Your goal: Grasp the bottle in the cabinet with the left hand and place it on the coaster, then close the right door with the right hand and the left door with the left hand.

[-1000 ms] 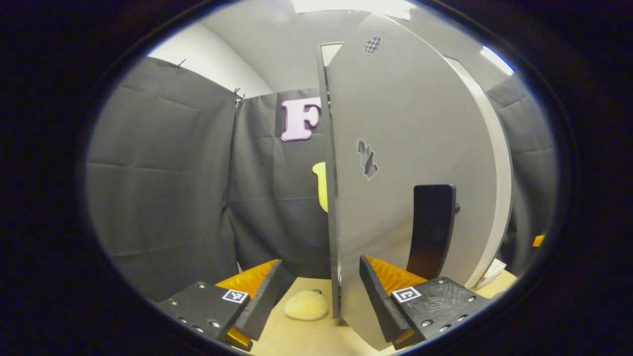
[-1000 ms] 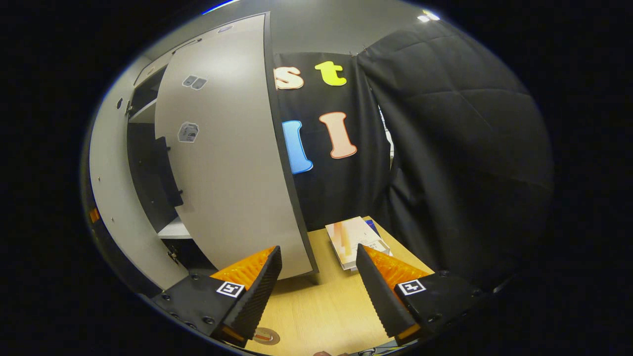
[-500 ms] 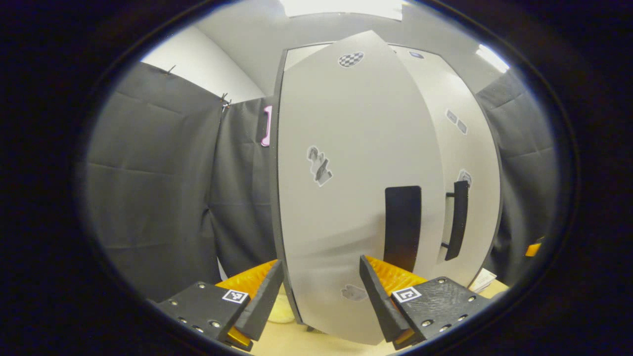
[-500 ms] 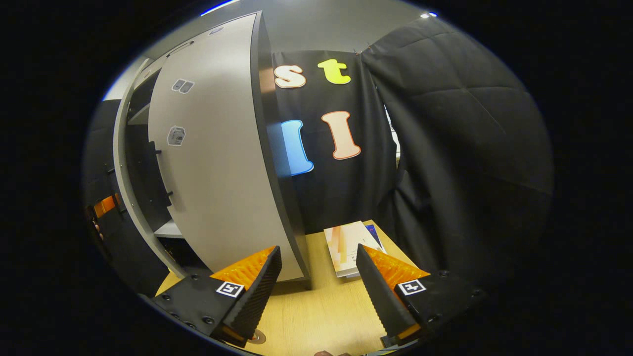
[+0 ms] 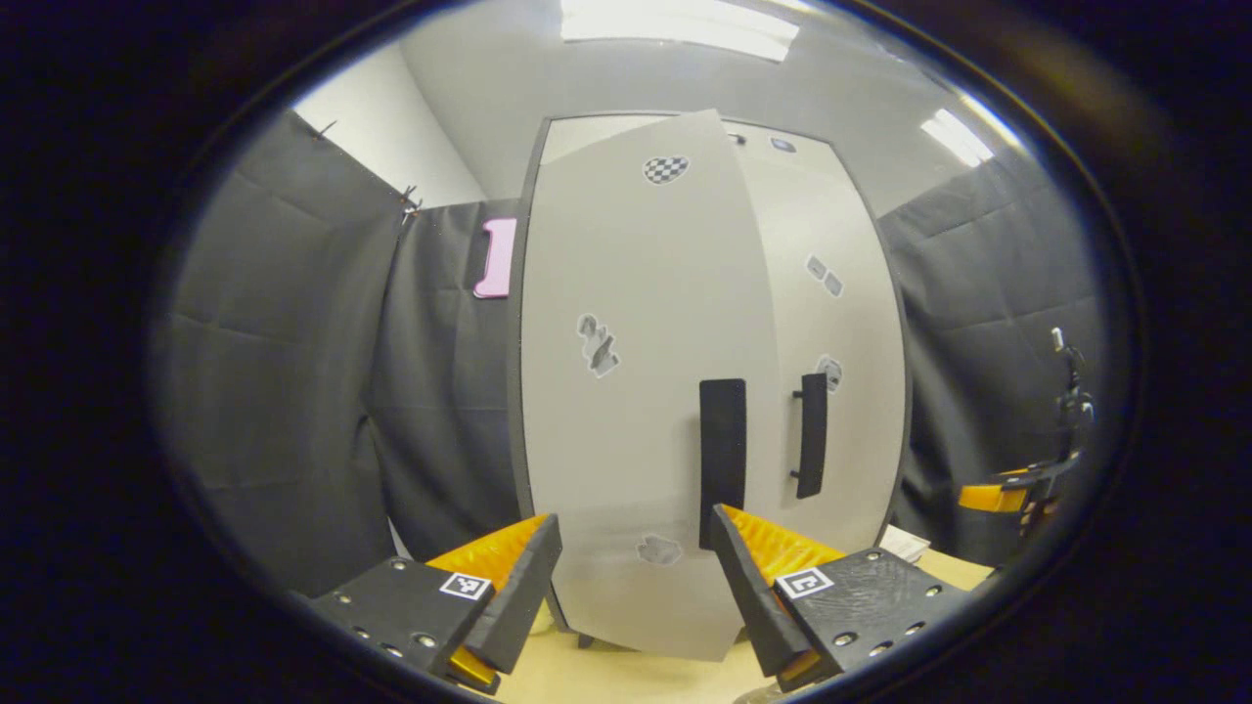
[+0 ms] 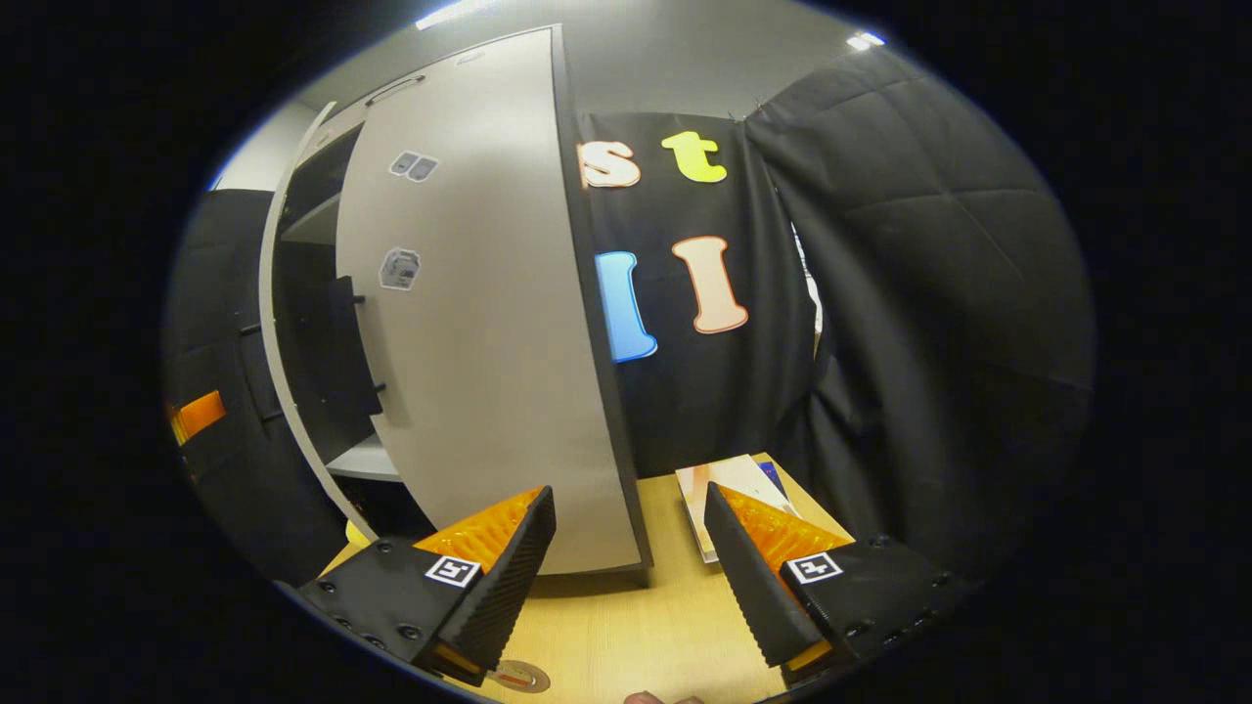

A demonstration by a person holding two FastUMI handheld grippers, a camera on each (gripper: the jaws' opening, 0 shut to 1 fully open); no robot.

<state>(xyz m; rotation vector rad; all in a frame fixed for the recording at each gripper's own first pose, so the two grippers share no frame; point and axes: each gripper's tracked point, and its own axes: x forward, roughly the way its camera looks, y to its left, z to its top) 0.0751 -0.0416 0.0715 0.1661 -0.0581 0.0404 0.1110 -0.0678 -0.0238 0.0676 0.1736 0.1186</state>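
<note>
In the left gripper view the grey cabinet's left door (image 5: 626,391) stands almost shut, its free edge still a little in front of the right door (image 5: 831,323). Each door carries a black handle: the left one (image 5: 722,460), the right one (image 5: 812,435). My left gripper (image 5: 636,572) is open just in front of the left door's lower part, holding nothing. In the right gripper view the right door (image 6: 479,352) is slightly ajar, with dark shelves (image 6: 362,460) showing in the gap. My right gripper (image 6: 626,562) is open and empty near that door's lower edge.
The wooden tabletop (image 6: 626,626) holds a stack of booklets (image 6: 734,484) by the cloth wall and a small round disc (image 6: 518,675) at the near edge. A pale yellow puff (image 5: 540,618) lies left of the cabinet. The other gripper's orange part (image 5: 998,497) shows far right.
The left door has swung from standing edge-on to almost shut, and my left gripper has drawn back from it. The right door has kept nearly the same angle.
</note>
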